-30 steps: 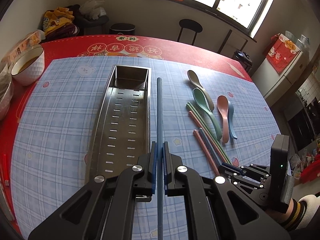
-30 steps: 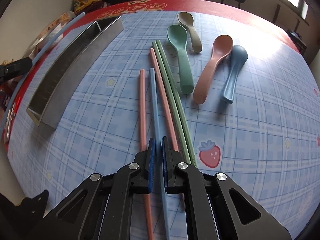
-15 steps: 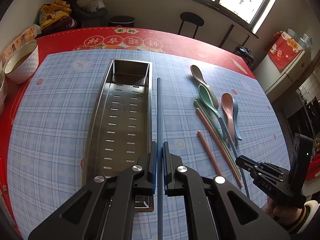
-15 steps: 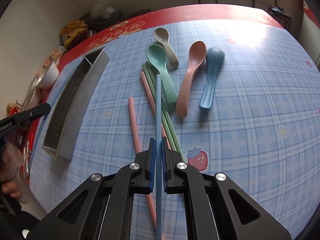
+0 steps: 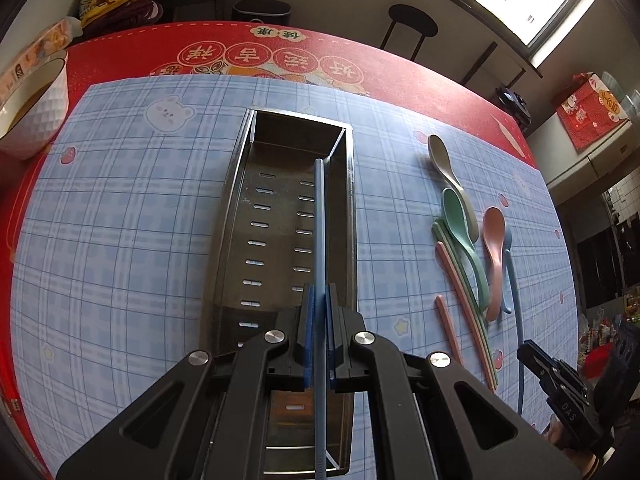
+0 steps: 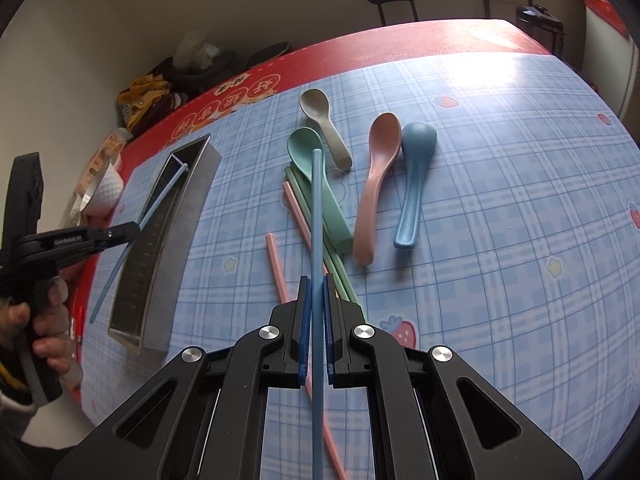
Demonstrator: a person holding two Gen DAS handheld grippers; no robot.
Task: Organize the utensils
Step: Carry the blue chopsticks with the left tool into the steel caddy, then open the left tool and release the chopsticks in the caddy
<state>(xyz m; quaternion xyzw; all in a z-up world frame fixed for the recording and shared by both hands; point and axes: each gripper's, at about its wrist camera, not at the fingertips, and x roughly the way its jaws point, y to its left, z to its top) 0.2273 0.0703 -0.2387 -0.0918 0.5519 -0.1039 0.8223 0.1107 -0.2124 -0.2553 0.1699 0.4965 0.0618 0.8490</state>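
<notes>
My left gripper is shut on a blue chopstick that points along the inside of the long steel perforated tray, near its right wall. My right gripper is shut on a second blue chopstick, held above the table over the loose utensils. Below it lie a green spoon, a beige spoon, a pink spoon, a blue spoon, two green chopsticks and pink chopsticks. The right wrist view shows the left gripper above the tray.
A blue checked mat covers a red tablecloth. A white bowl stands at the table's far left. A person's hand grips the left tool. A black stool stands beyond the table.
My left gripper has carried its blue chopstick sideways and down, from beside the tray to over its inside. My right gripper has lifted the other blue chopstick off the mat and rolled.
</notes>
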